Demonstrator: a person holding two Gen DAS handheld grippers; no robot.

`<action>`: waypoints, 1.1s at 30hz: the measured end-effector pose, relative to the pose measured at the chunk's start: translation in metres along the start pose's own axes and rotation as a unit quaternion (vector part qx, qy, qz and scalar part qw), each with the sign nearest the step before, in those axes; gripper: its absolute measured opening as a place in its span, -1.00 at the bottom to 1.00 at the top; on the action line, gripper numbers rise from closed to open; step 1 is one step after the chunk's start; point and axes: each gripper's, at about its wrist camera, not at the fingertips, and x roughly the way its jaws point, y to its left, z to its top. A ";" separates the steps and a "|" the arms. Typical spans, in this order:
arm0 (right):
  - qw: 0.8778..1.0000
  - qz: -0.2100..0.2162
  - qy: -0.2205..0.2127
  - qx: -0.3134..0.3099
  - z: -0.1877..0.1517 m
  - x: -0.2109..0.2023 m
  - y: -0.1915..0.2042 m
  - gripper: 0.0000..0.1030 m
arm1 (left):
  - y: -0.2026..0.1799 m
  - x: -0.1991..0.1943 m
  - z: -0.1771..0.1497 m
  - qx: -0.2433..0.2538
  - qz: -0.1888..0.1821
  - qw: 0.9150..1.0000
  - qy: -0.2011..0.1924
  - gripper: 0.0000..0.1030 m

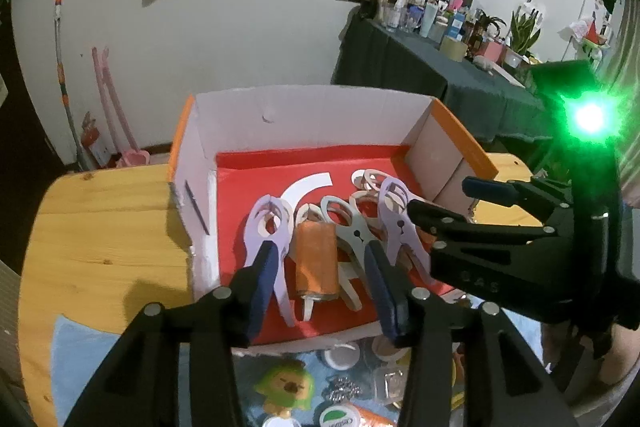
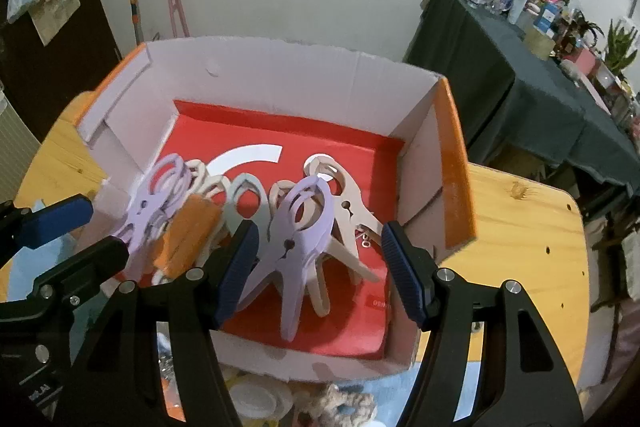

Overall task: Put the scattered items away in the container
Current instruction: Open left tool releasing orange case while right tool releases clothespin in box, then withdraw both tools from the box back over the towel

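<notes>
A cardboard box (image 1: 304,115) with a red floor and orange rims stands on the wooden table; it also shows in the right wrist view (image 2: 452,163). Inside lie several large clothes pegs, lilac (image 1: 266,227), grey (image 1: 352,239) and beige (image 2: 348,211), and an orange roll (image 1: 316,263). My left gripper (image 1: 320,287) is open and empty over the box's near edge, its fingers either side of the orange roll. My right gripper (image 2: 320,267) is open and empty over the box, around a lilac peg (image 2: 300,235) without touching it; it also shows in the left wrist view (image 1: 444,199).
Loose items lie on a blue cloth (image 1: 80,351) in front of the box: a green plush toy (image 1: 284,385), white lids (image 1: 340,355), a crocheted piece (image 2: 340,403). A dark-clothed side table (image 1: 440,79) with bottles stands at the right. Table edge (image 2: 576,267) at right.
</notes>
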 end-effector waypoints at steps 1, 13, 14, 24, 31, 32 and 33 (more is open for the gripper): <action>1.000 0.000 -0.006 0.001 -0.002 -0.007 0.001 0.22 | 0.000 -0.004 -0.001 0.001 0.002 1.000 -0.004 -0.07; 0.998 0.010 -0.062 -0.004 -0.034 -0.075 0.006 0.39 | -0.003 -0.051 -0.028 0.024 0.015 0.999 -0.036 0.06; 0.998 0.011 -0.066 -0.007 -0.038 -0.081 0.007 0.43 | -0.003 -0.054 -0.031 0.025 0.015 0.999 -0.038 0.09; 0.996 0.026 -0.079 -0.019 -0.080 -0.113 0.012 0.59 | 0.005 -0.087 -0.063 0.042 0.004 0.998 -0.046 0.32; 0.996 0.033 -0.077 -0.024 -0.108 -0.120 0.016 0.66 | 0.014 -0.098 -0.086 0.064 -0.001 0.997 -0.038 0.48; 0.996 0.035 -0.074 -0.025 -0.113 -0.119 0.017 0.66 | 0.015 -0.097 -0.089 0.064 -0.004 0.997 -0.034 0.49; 0.996 0.036 -0.072 -0.026 -0.117 -0.119 0.018 0.66 | 0.016 -0.096 -0.092 0.065 -0.006 0.997 -0.029 0.50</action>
